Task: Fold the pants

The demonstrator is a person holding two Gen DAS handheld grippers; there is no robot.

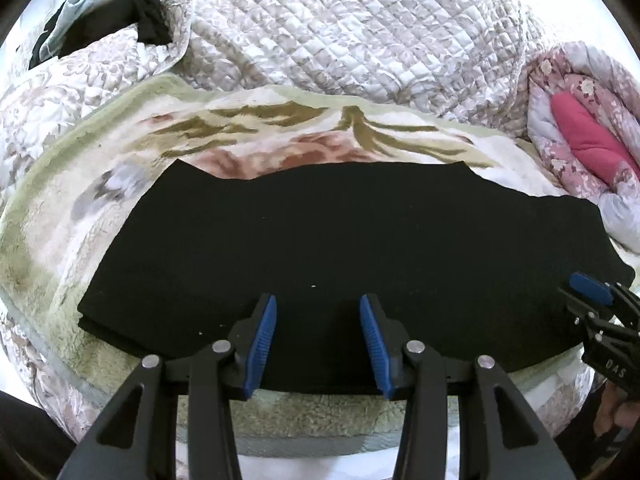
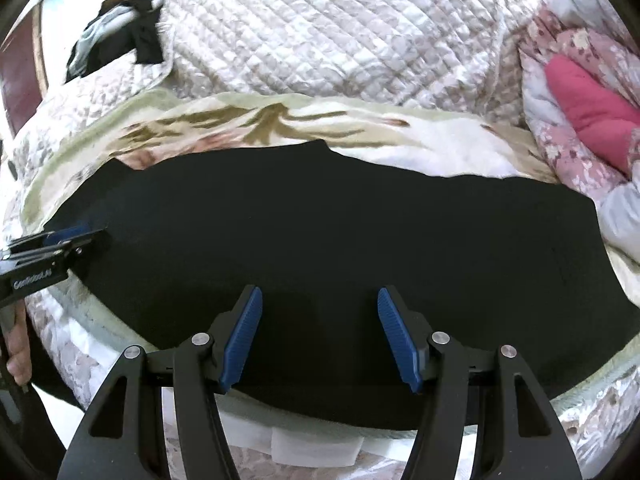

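Note:
The black pants [image 1: 320,232] lie flat, folded into a wide band, on a floral fleece blanket [image 1: 100,208]. My left gripper [image 1: 319,302] hovers over the pants' near edge, left of the middle. It is open, with nothing pinched between its blue pads [image 1: 260,344]. My right gripper [image 2: 320,294] is open over the near edge of the pants [image 2: 340,220] further right, its blue pads [image 2: 400,340] empty. Each gripper also shows in the other's view: the right gripper [image 1: 596,296] at the pants' right end, the left gripper [image 2: 76,236] at the left end.
A quilted pale bedspread [image 1: 360,32] is bunched behind the blanket. A pink floral comforter [image 1: 580,128] lies rolled at the right. Dark clothes [image 1: 108,24] are heaped at the far left. A person's hand [image 2: 18,348] holds the left gripper's handle.

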